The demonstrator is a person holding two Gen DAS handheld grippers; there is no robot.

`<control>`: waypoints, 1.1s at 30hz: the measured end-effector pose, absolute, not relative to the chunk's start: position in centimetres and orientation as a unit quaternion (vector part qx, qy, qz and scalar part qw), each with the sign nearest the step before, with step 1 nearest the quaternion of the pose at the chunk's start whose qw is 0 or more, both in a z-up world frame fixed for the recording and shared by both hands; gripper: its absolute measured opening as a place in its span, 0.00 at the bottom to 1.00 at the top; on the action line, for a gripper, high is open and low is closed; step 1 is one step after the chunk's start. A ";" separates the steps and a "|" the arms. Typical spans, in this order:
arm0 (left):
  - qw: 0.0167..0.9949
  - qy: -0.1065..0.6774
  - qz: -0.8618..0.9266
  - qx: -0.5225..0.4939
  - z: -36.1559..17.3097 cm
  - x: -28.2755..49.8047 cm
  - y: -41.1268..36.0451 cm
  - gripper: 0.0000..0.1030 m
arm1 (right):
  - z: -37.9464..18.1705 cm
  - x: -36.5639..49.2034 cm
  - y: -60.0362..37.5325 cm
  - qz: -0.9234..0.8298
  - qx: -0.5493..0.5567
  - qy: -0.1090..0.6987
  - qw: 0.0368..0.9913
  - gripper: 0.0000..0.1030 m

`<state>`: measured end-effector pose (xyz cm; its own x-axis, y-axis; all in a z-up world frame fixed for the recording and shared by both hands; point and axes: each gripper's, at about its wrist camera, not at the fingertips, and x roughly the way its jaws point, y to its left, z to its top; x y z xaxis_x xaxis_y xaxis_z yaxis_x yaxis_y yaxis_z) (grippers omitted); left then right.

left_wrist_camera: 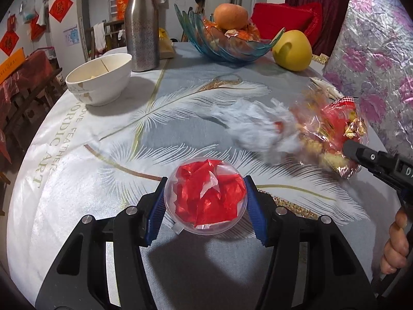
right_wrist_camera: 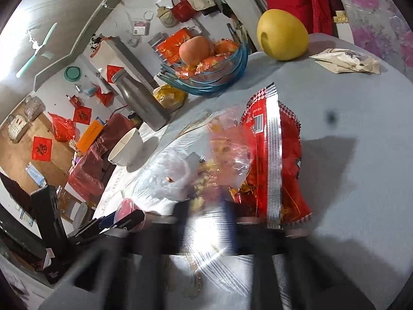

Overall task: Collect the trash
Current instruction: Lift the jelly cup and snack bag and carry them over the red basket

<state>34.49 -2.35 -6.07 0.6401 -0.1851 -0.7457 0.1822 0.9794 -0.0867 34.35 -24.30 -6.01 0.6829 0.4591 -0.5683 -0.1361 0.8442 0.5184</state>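
My left gripper is closed on a clear plastic cup stuffed with crumpled red wrapper, its blue pads pressing on both sides, just above the feather-print tablecloth. To the right lies a blurred bundle of trash: clear plastic film, a red snack bag and gold wrappers. My right gripper is shut on the film at the bundle's near end; its fingers are blurred. Its black tip shows in the left wrist view, touching the bundle.
A white bowl, a steel bottle, a blue glass fruit bowl and a yellow pomelo stand along the far side. A beige packet lies at far right. A person's hand grips the right handle.
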 end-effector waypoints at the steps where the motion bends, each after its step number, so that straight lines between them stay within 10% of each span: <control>1: 0.907 0.410 -0.102 -0.004 -6.0 34.5 -2.3 0.55 | -5.8 34.0 -24.3 0.170 0.220 0.354 0.893 0.04; 33: 0.962 0.269 -0.009 -0.042 5.3 11.5 11.1 0.55 | 5.5 13.7 -14.9 0.300 0.152 0.234 0.912 0.04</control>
<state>11.49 11.08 5.30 0.8550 -0.0403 -0.5170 -0.0049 0.9963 -0.0858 13.72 -14.86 5.54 0.7098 0.6191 -0.3361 -0.4772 0.7735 0.4171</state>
